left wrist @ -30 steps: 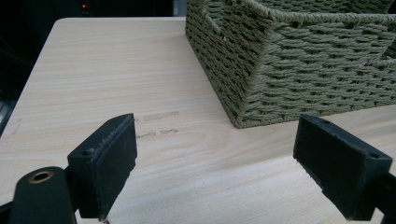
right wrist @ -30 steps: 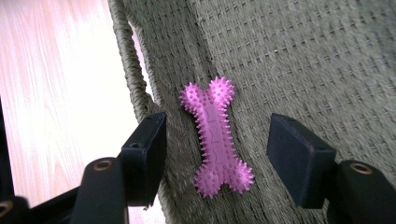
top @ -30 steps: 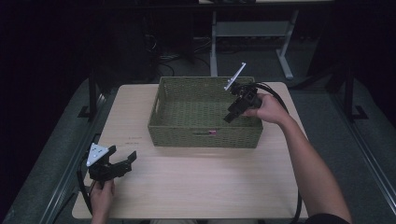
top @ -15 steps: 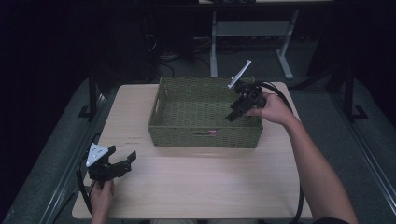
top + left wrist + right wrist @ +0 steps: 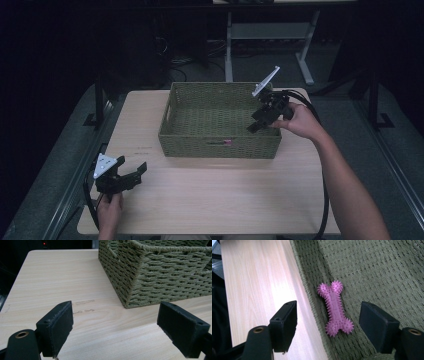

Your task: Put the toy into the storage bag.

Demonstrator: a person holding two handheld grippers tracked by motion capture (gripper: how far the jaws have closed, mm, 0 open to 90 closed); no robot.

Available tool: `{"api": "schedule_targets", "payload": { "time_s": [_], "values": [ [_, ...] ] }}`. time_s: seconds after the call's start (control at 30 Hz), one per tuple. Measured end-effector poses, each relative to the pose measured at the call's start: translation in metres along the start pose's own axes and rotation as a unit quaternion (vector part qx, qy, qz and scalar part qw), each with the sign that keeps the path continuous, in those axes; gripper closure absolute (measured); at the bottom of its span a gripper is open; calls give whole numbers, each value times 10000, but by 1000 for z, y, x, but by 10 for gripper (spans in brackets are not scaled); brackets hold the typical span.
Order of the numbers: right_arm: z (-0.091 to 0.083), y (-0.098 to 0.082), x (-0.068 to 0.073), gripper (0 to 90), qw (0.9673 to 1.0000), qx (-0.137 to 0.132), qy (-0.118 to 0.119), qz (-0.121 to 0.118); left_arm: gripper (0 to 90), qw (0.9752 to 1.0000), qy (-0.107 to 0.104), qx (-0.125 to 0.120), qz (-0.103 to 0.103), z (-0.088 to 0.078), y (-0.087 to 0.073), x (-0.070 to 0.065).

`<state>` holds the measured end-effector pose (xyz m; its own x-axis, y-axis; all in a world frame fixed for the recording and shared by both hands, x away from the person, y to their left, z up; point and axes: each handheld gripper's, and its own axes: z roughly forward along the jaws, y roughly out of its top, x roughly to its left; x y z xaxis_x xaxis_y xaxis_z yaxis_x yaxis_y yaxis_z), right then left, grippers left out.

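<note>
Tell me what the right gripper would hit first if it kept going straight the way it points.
Probably the pink bone toy lying on the basket floor against the wall; the right gripper has open jaws either side of it. Depth is unclear.

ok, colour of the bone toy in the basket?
Pink-purple, covered in small spikes: the bone toy lies on the floor of the olive-green woven basket. Best seen in the right gripper view.

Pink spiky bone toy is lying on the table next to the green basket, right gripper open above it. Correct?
Not quite. The pink spiky bone toy lies inside the green basket, on its woven floor by the wall, not on the table. The right gripper view shows this. The rest holds: the right gripper is open above it, its jaws having just been opening, with nothing gripped.
</note>
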<state>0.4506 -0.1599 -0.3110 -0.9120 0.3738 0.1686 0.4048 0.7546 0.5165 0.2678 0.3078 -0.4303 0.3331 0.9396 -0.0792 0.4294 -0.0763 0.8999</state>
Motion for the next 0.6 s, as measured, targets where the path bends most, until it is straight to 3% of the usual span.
{"api": "schedule_targets", "payload": {
  "time_s": [0.4,0.6],
  "values": [
    [-10,-23,14,287,9999,-146,-58,-3,130,10000,-9,14,32,0,0,-1],
    [-15,-43,25,283,9996,-246,-117,16,130,10000,2,13,24,0,0,-1]
  ]
}}
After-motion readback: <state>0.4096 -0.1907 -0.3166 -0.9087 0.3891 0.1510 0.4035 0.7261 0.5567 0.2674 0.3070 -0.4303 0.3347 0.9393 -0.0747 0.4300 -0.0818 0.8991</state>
